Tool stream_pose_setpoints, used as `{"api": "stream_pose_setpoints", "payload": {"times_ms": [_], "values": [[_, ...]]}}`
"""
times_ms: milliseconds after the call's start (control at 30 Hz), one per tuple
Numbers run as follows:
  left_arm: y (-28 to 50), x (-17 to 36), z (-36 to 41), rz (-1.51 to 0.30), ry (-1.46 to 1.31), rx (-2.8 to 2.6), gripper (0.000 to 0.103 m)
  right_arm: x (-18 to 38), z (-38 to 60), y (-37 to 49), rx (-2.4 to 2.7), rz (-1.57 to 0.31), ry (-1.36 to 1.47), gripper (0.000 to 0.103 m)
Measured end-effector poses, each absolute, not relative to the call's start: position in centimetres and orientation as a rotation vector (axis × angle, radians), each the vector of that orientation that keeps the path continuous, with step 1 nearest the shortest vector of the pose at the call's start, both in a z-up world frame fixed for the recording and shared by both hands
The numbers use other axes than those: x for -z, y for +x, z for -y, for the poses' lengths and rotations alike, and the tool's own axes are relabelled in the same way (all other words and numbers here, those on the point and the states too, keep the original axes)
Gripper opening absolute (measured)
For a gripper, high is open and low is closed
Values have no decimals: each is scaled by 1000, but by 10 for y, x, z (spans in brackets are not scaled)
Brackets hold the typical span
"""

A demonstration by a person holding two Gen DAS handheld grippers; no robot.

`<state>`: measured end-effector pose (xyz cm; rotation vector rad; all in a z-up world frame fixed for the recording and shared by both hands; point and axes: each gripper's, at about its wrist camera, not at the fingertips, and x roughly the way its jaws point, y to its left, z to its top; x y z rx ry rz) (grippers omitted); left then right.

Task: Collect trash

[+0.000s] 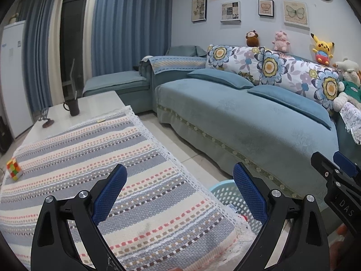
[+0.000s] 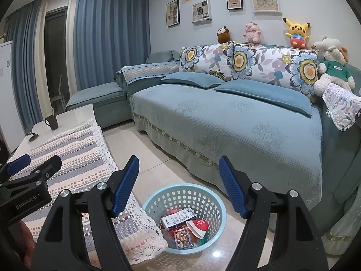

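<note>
A light blue perforated basket [image 2: 212, 203] stands on the tiled floor between the coffee table and the sofa. It holds trash: a white box [image 2: 178, 218], a red and white wrapper [image 2: 199, 225] and a dark printed packet [image 2: 183, 238]. My right gripper [image 2: 179, 171] is open and empty above the basket. My left gripper [image 1: 180, 180] is open and empty over the table's striped cloth [image 1: 90, 158]; the basket rim [image 1: 222, 189] shows between its fingers. Each gripper shows at the edge of the other's view.
A Rubik's cube [image 1: 14, 169] lies at the cloth's left edge. A dark mug [image 1: 73, 107], a small stand [image 1: 46, 122] and a small yellow piece [image 1: 100, 120] sit on the table's far end. A blue sofa [image 2: 225, 122] with plush toys runs along the right.
</note>
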<state>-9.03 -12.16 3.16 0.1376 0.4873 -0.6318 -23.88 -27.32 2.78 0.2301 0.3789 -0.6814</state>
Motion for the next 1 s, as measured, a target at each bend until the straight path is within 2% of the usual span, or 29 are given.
{"api": "stream_pose_setpoints", "payload": {"times_ms": [1000], "values": [[-92,-30,124,-485,155,633,92,-18,281,-241,678,-394,233,69]]}}
